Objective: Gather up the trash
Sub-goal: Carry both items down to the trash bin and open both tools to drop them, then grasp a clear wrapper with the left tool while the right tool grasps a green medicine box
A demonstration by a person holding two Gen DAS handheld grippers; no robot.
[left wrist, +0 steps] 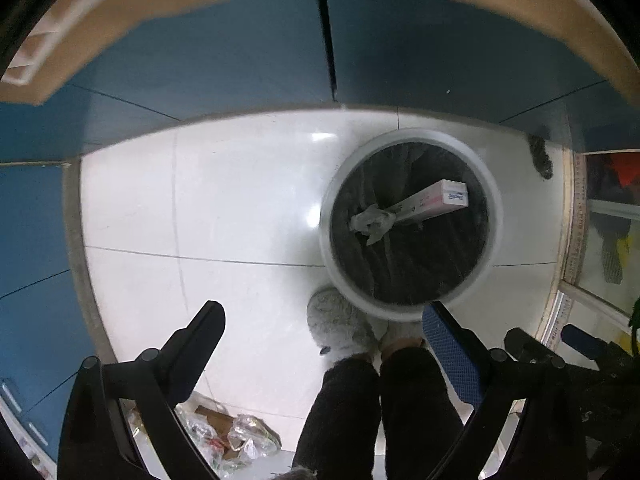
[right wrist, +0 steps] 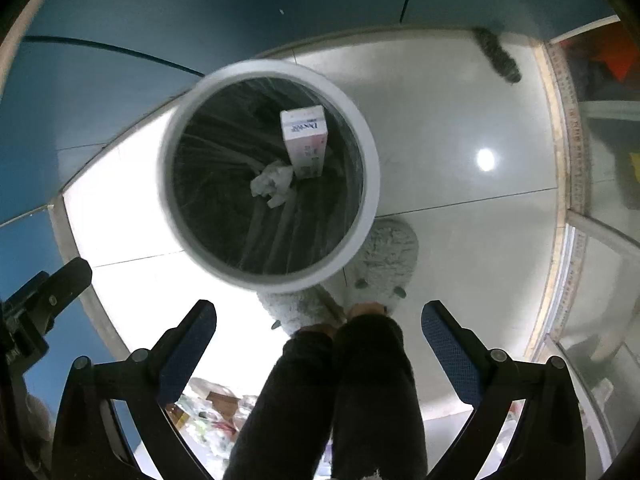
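White glossy floor tiles (left wrist: pixel 224 200) meet deep blue cabinet fronts (left wrist: pixel 208 52), and on that floor stands one round white bin (left wrist: pixel 495 216) lined with a dark bag. It sits right at the person's feet, its rim overlapping one of two fluffy grey slippers (left wrist: pixel 336 324) in both views, likely so that rubbish can be dropped straight down without reaching.

Inside the bin lie two pieces of trash: one long white-and-pink carton (right wrist: pixel 305 140), leaning end-up against the liner, and one crumpled paper wad (right wrist: pixel 273 185) touching its lower end. Neither is gripped by anything.

Both tools hang above the floor with nothing between their jaws. The left tool (left wrist: pixel 324 320) is spread wide and points down, with the bin ahead and to its right. The right tool (right wrist: pixel 318 318) is spread just as wide, with the bin mouth above it in its view, a pose that fits things let fall into the bin.

More rubbish waits: a heap of crinkled clear wrappers and cardboard scraps (left wrist: pixel 232 436) lies on the floor behind the person's two dark trouser legs (left wrist: pixel 384 408), well apart from the bin. I judge the job partly done, with that heap the next to fetch. Its pieces are too tangled to count.
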